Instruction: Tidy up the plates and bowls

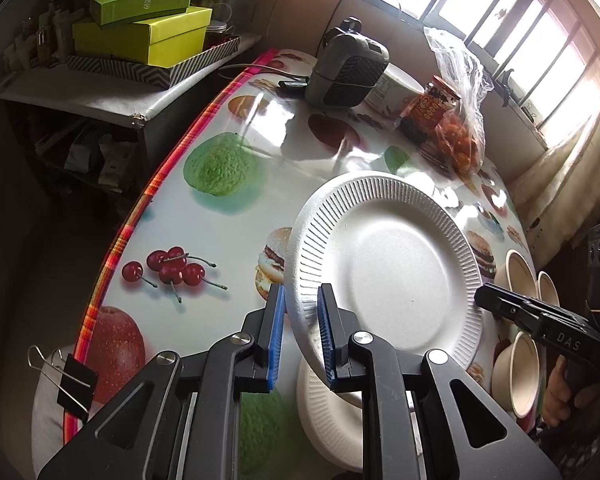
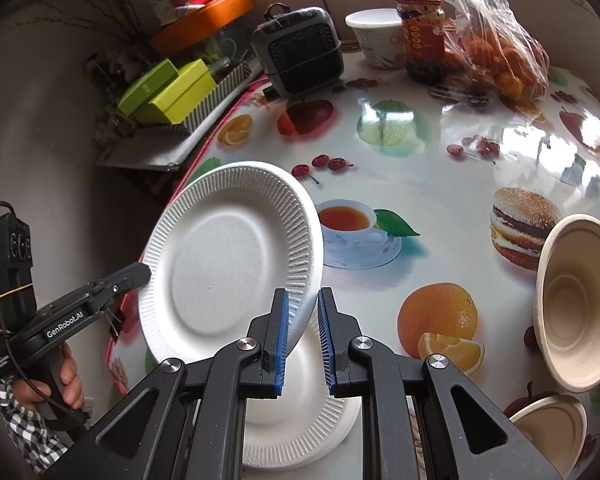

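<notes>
A round table (image 2: pixel 440 196) covered in a glossy cloth printed with fruit, burgers and a teacup fills both views. At its far side stand a small grey fan heater (image 2: pixel 300 46), a clear plastic bag of oranges (image 2: pixel 496 60), a white tub (image 2: pixel 374 38) and a red-lidded jar (image 2: pixel 420 36).

Above the near edge, a white ribbed paper plate (image 1: pixel 384 264) is held tilted in the air by both grippers at once. The left gripper (image 1: pixel 300 320) has its blue-padded jaws almost closed, pinching the plate's near-left rim. The right gripper (image 2: pixel 302 320) is likewise nearly closed on the opposite rim (in the left view its black tip meets the plate's right edge).

Directly beneath the lifted plate, a second white paper plate (image 2: pixel 300 428) lies flat on the table. To the right sit beige paper bowls (image 2: pixel 580 304), one tipped on its side, another (image 2: pixel 552 424) nearer the edge.

A hand (image 2: pixel 66 380) in a checked sleeve grips the left handle.
</notes>
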The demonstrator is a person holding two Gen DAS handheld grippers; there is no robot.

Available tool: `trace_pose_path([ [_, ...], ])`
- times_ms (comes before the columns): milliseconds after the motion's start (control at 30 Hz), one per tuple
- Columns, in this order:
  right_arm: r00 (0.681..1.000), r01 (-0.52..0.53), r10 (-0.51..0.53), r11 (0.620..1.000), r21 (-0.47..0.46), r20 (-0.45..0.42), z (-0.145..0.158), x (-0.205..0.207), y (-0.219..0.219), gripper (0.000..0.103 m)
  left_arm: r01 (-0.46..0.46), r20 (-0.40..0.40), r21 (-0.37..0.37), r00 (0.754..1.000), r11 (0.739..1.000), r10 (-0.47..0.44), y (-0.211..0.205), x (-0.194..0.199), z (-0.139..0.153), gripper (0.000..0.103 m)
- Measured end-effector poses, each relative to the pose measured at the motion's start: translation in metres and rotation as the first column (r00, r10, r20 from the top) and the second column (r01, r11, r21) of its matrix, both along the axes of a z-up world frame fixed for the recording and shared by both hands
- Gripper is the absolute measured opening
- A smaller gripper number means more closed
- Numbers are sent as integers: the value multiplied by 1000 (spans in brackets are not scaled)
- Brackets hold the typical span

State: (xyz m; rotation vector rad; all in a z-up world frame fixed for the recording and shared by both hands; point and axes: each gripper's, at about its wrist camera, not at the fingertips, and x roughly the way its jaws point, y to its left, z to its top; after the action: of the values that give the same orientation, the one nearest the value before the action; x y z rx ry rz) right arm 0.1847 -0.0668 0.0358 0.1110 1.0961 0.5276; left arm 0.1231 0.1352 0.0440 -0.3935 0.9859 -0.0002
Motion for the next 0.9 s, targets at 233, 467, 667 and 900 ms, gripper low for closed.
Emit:
trace_pose_path([
  [233,1000,12,-11,1000,3,-17,-9,-14,-14,15,22,-16,-5,1000,1000,-22,-16,-10,-8,18],
  [467,999,19,-19,1000,-4,-38,-21,-25,-25,15,39,-28,-6,999,999,-39,-27,-17,-16,17],
  [667,999,21,-22,1000,-4,-46,-26,-34,-34,15,52,-40,-8,998,999,-53,-35,-26,-23,17],
  [900,998,21,-21,1000,1,-56,-32,-41,-39,15,58,-43,9,997,998,-57,-43,-34,-27,18],
])
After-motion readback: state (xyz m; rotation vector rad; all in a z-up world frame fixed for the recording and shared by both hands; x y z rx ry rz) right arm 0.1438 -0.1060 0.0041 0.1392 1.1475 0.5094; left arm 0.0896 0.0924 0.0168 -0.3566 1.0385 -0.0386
